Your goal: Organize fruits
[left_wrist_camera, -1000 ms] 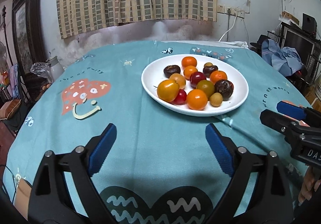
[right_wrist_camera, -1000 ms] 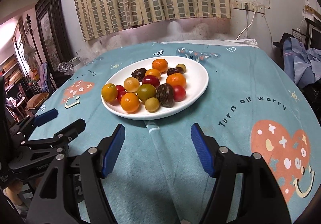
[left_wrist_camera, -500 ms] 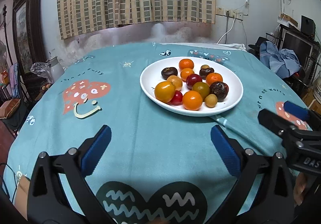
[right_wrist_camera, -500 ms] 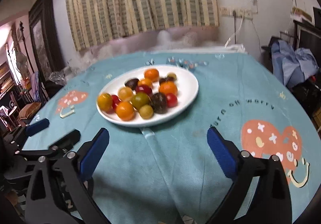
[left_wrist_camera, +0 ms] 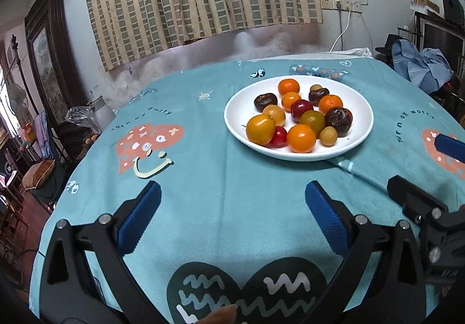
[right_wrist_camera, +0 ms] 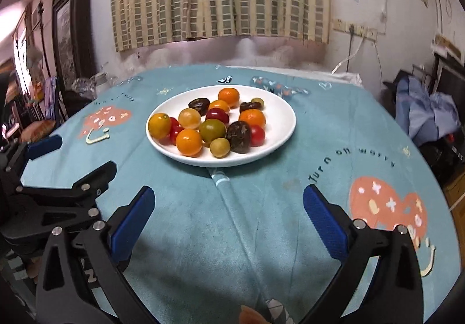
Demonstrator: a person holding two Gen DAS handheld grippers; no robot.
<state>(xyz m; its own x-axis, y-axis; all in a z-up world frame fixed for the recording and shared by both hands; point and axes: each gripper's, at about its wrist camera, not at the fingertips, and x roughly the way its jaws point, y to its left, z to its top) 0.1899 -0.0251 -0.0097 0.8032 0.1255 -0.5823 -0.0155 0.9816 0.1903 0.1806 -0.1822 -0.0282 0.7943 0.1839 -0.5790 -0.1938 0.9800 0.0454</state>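
Observation:
A white plate (left_wrist_camera: pixel 360 109) (right_wrist_camera: pixel 283 115) sits on the teal tablecloth and holds several small fruits: orange, yellow, red, green and dark brown ones. A large yellow-orange fruit (left_wrist_camera: pixel 260 129) (right_wrist_camera: pixel 159 125) lies at the plate's left edge. My left gripper (left_wrist_camera: pixel 232 219) is open and empty above the cloth, short of the plate. My right gripper (right_wrist_camera: pixel 228 216) is open and empty, also short of the plate. Each gripper shows at the edge of the other's view.
The round table is covered by a teal cloth with heart prints (left_wrist_camera: pixel 149 142) (right_wrist_camera: pixel 386 205). A kettle (left_wrist_camera: pixel 100 113) and dark furniture stand beyond the left edge. Blue clothes (right_wrist_camera: pixel 430 115) lie to the right. A curtain hangs behind.
Both grippers have opened wider and pulled back and up a little from the plate. The fruits have not moved.

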